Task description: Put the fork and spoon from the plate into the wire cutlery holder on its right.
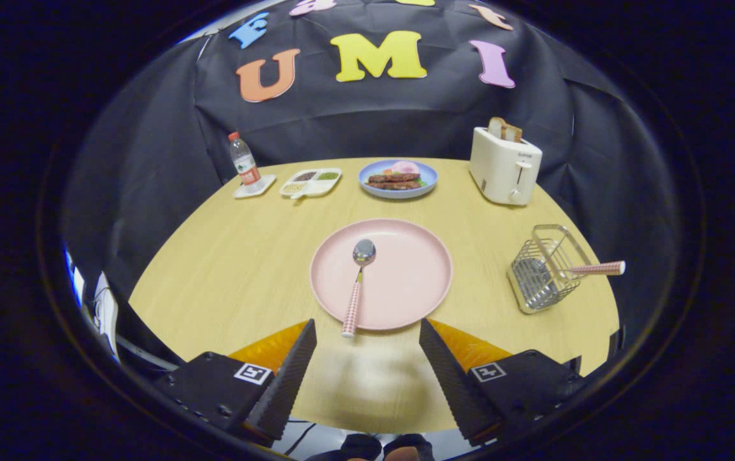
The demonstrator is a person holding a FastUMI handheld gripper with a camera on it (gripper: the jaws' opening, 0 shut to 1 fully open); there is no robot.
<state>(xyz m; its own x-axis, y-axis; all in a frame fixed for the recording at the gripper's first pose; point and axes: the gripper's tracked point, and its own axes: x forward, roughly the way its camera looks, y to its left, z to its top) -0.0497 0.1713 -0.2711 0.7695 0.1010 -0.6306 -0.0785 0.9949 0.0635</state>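
A pink plate (412, 282) lies on the round wooden table just ahead of my fingers. On its left half rests a spoon (357, 288) with a checked handle, bowl pointing away, handle end hanging over the plate's near rim. To the plate's right stands the wire cutlery holder (543, 269); a checked handle (598, 268) of the fork sticks out of it toward the right. My gripper (367, 330) is open, nothing between the fingers, hovering above the near table edge with the spoon's handle end just beyond the gap.
At the table's far side stand a white toaster (505, 165) with bread, a blue plate of food (397, 178), a divided white dish (310, 182) and a water bottle (243, 163) on a coaster. The table edge (150, 282) curves round on both sides.
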